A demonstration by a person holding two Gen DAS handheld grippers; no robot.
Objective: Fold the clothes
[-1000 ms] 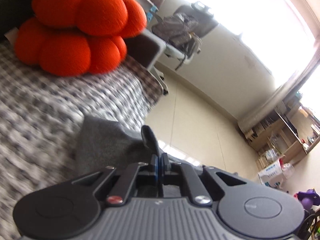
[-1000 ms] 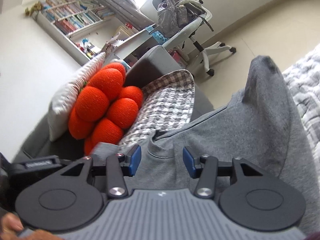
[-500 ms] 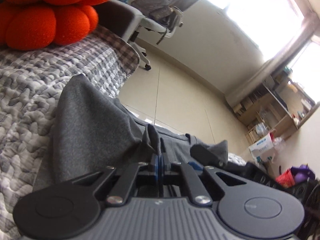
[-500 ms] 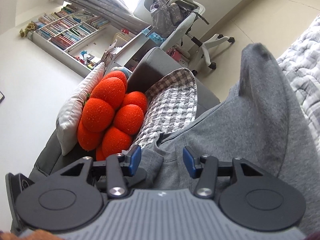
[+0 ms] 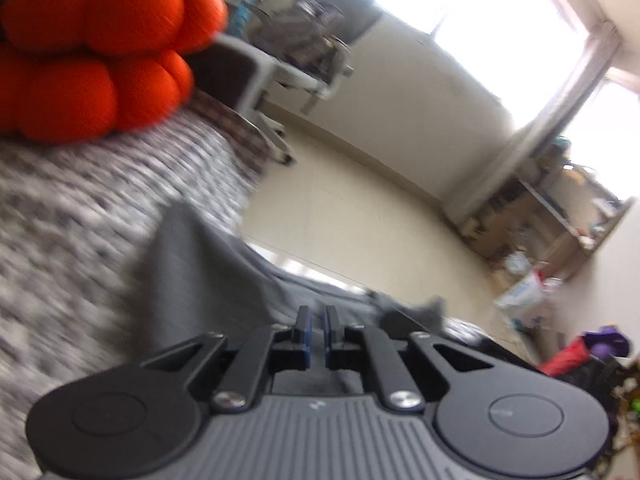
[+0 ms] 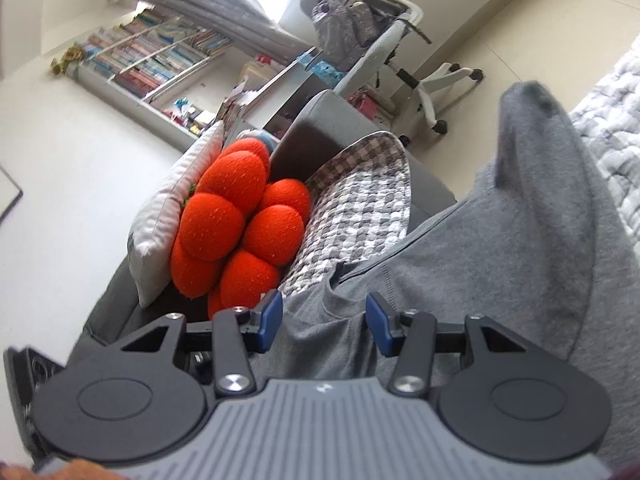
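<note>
A grey sweatshirt [image 6: 500, 260] lies spread over the chequered blanket [image 6: 360, 208], one corner standing up in a peak. My right gripper [image 6: 325, 322] is open and hovers just above its neckline, with nothing between the blue pads [image 6: 272, 318]. In the blurred left wrist view the same grey sweatshirt [image 5: 200, 272] lies ahead. My left gripper [image 5: 316, 330] sits low over it, its blue pads [image 5: 305, 332] a narrow gap apart. No cloth shows pinched between them.
An orange lobed cushion [image 6: 236, 224] leans on a white pillow [image 6: 168, 216] at the sofa's end, and appears again as the orange cushion [image 5: 100, 52]. Beyond stand an office chair [image 6: 384, 40], bookshelves [image 6: 160, 56] and pale floor [image 5: 360, 208]. A shelf with clutter [image 5: 560, 232] fills the far corner.
The left pads, earlier shut on a fold of the grey sweatshirt, now stand slightly apart and the fold is gone from between them. The left view swings fast. The right gripper stays open.
</note>
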